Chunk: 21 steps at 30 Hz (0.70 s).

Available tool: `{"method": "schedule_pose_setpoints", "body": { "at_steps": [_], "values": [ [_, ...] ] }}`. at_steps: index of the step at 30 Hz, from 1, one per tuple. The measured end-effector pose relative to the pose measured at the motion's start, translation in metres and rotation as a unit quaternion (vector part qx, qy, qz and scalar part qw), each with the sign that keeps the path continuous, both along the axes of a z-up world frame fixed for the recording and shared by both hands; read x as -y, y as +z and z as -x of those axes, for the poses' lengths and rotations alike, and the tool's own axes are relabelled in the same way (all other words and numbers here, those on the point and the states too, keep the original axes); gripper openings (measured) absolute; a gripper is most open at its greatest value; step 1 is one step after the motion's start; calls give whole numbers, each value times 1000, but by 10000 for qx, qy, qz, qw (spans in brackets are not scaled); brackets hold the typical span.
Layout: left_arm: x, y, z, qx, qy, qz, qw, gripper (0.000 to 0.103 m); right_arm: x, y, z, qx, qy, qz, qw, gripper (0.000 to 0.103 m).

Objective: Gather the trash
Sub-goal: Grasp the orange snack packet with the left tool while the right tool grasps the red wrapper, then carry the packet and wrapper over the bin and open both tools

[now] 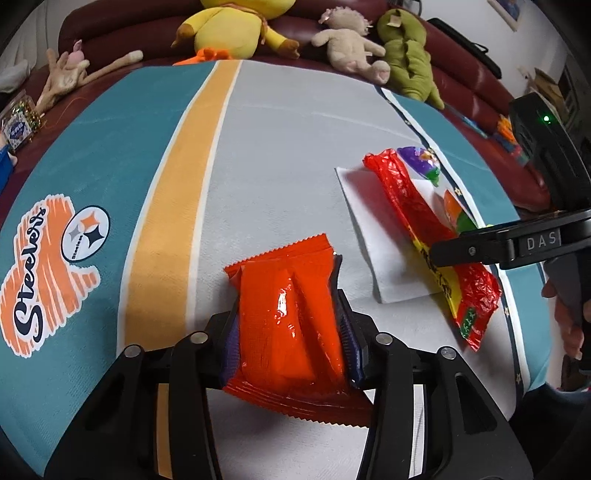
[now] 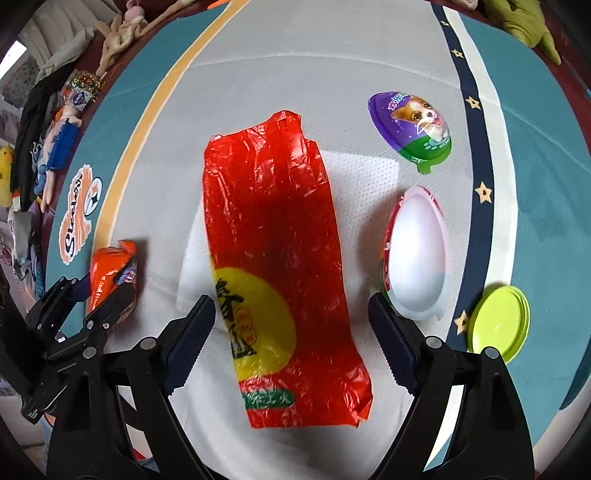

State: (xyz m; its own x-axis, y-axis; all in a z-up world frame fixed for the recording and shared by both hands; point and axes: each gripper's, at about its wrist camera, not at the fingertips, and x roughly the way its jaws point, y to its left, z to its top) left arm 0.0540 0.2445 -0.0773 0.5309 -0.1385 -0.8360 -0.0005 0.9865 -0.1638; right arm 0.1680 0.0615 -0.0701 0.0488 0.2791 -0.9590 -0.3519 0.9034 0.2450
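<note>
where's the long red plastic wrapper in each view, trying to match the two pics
Left wrist view: the long red plastic wrapper lies diagonally at right, over a white napkin, with the right gripper over its lower part.
Right wrist view: the wrapper runs down the centre, between the open fingers.
Shared landmark: the purple egg-shaped capsule beside the wrapper's far end.

1. Orange snack packet (image 1: pixel 291 317): one.
2. Red plastic wrapper (image 2: pixel 280 266) with yellow disc: one.
3. White napkin (image 1: pixel 373 236): one.
4. Egg-shaped capsule halves: two, one purple (image 2: pixel 412 127), one white (image 2: pixel 417 254).
5. Green round lid (image 2: pixel 500 323): one.
6. Plush toys on sofa, left wrist view: at least four, among them a yellow one (image 1: pixel 236 26).
</note>
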Motion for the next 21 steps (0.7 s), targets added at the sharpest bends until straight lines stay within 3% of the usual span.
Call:
{"method": "schedule_pose_setpoints", "body": {
  "at_steps": [4, 8, 11, 12, 13, 17, 21],
  "values": [
    [-4, -2, 2, -45, 103, -39, 9999, 54, -8, -5, 2, 89, 104, 36, 9999, 81],
    [-5, -4, 3, -74, 185, -54, 9998, 54, -13, -4, 11, 519, 337, 233, 9978, 76],
    [0, -2, 5, -41, 216, -119, 9997, 45, -9, 1, 16, 724, 474, 260, 9959, 52],
    [1, -1, 7, -36, 240, -131, 9996, 43, -7, 3, 16, 673, 468, 174, 9965, 31],
    [2, 1, 8, -14, 286, -124, 9995, 42, -4, 7, 16, 687, 449, 111, 9966, 21],
    [5, 19, 12, 139, 386, -32, 9992, 41, 7, 22, 20, 706, 455, -136, 9964, 10],
    [19, 38, 11, 276, 302, 34, 9992, 41, 24, 42, 24, 807, 374, -426, 9951, 10]
  ]
}}
